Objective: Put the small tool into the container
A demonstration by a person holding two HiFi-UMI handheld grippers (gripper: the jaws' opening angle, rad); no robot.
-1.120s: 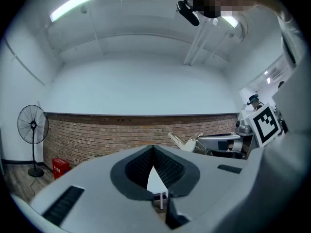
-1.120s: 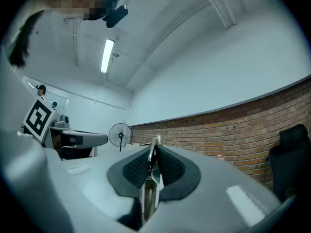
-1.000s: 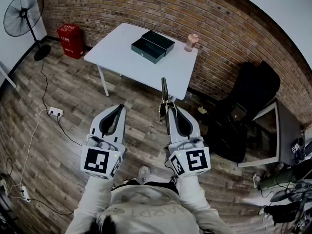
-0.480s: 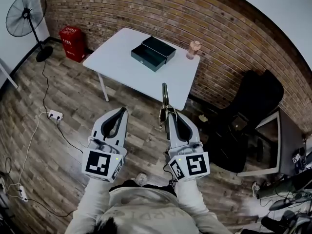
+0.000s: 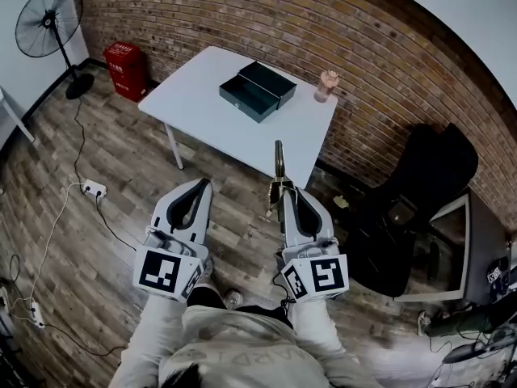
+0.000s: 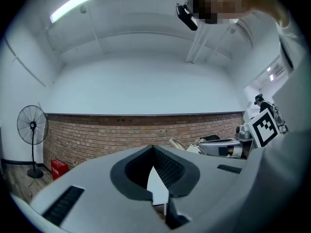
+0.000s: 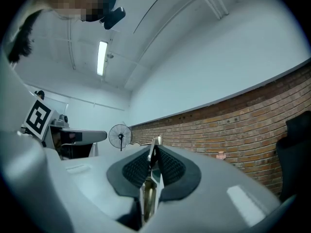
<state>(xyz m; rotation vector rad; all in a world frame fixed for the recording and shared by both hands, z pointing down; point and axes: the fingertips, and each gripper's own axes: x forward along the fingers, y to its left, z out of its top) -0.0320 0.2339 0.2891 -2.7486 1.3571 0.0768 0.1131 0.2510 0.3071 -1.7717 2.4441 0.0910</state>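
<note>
Carry step. Right tool (image 5: pixel 281 191) pinches a slim metal implement (image 5: pixel 279 158), which stands upright past its tips. Left tool (image 5: pixel 196 186) pressed together, empty. Open box (image 5: pixel 257 90) sits on worktop (image 5: pixel 202 95), well ahead of both tools. Next, likely: close in, lower implement over box, release.

Pale grey sweatshirt (image 5: pixel 230 354), grey left gripper (image 5: pixel 199 186), grey right gripper (image 5: pixel 286 191), black-and-white marker cubes (image 5: pixel 166 271), dark ribbed jaws

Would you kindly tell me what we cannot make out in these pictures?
- small tool: head view, too small to name; right gripper view, the right gripper's pads cover its middle.
- container interior: head view, too distant to tell contents.
- pink object on the table: head view, too small to identify.
</note>
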